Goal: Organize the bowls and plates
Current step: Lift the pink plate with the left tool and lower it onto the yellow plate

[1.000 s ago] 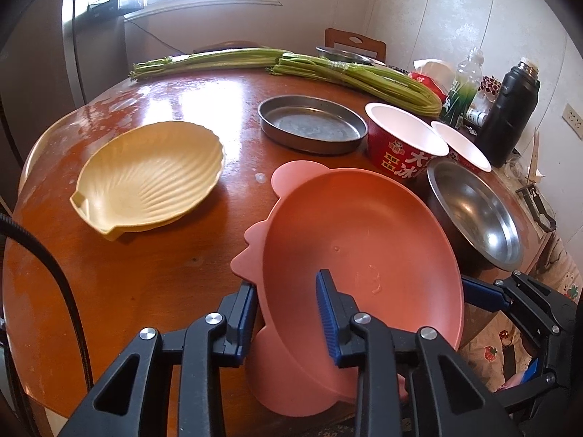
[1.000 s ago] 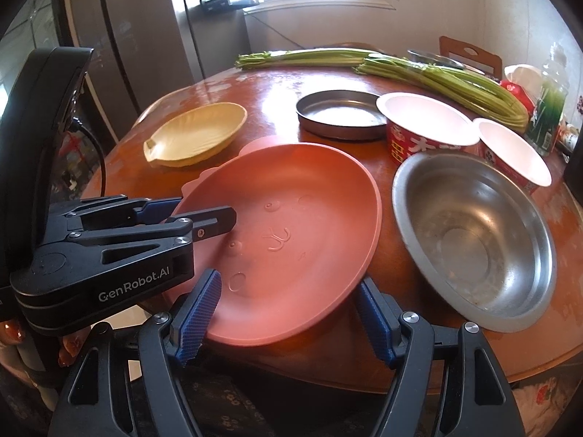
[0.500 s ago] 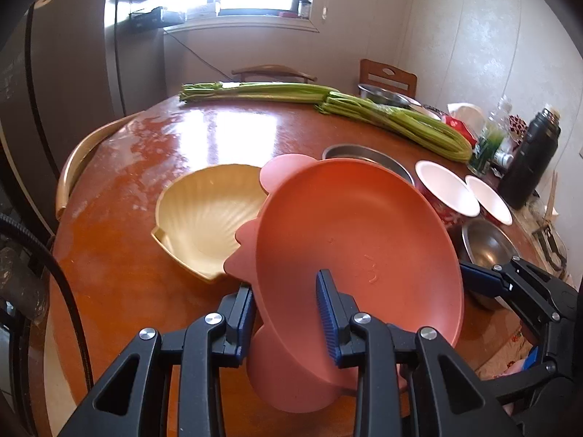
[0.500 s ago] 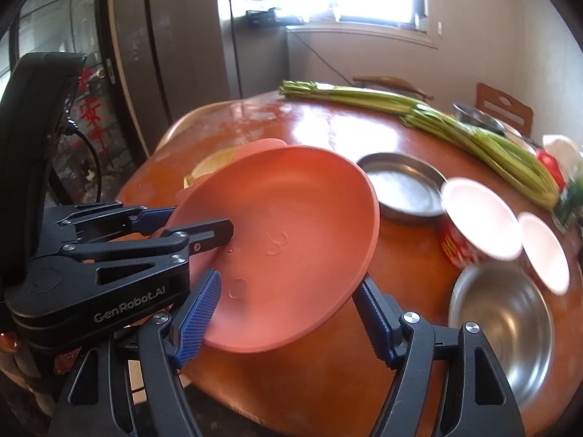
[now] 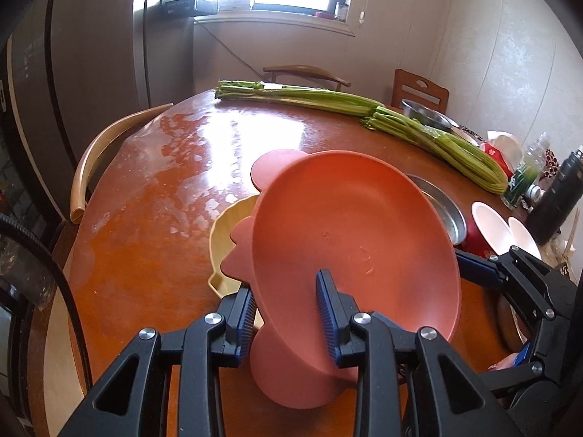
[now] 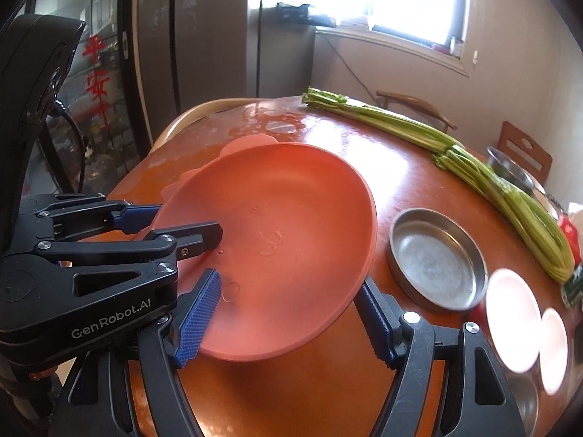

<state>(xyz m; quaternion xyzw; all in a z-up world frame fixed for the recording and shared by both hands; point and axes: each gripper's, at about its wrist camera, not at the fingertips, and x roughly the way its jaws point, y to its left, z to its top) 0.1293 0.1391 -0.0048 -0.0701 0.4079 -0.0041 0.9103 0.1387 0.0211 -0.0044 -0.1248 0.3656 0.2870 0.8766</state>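
Note:
A large salmon-pink plate (image 5: 349, 233) with scalloped edges is lifted and tilted above the round wooden table (image 5: 153, 240). My left gripper (image 5: 286, 300) is shut on its near rim. It also shows in the right wrist view (image 6: 277, 233), where my right gripper (image 6: 288, 313) is open, its fingers standing either side of the plate's rim. A yellow shell-shaped dish (image 5: 226, 240) lies on the table, mostly hidden under the pink plate. A shallow steel pan (image 6: 437, 258) lies to the right.
Two white-lined red paper bowls (image 6: 510, 320) stand right of the pan, and a steel bowl (image 5: 428, 114) sits far back. Long celery bundles (image 5: 364, 113) lie across the far side of the table. A black flask (image 5: 557, 200) and bottles stand at the right edge. Chairs surround the table.
The pink plate has been lifted off the table and carried left, and it now hangs over the yellow shell dish. Both grippers moved up and left with it.

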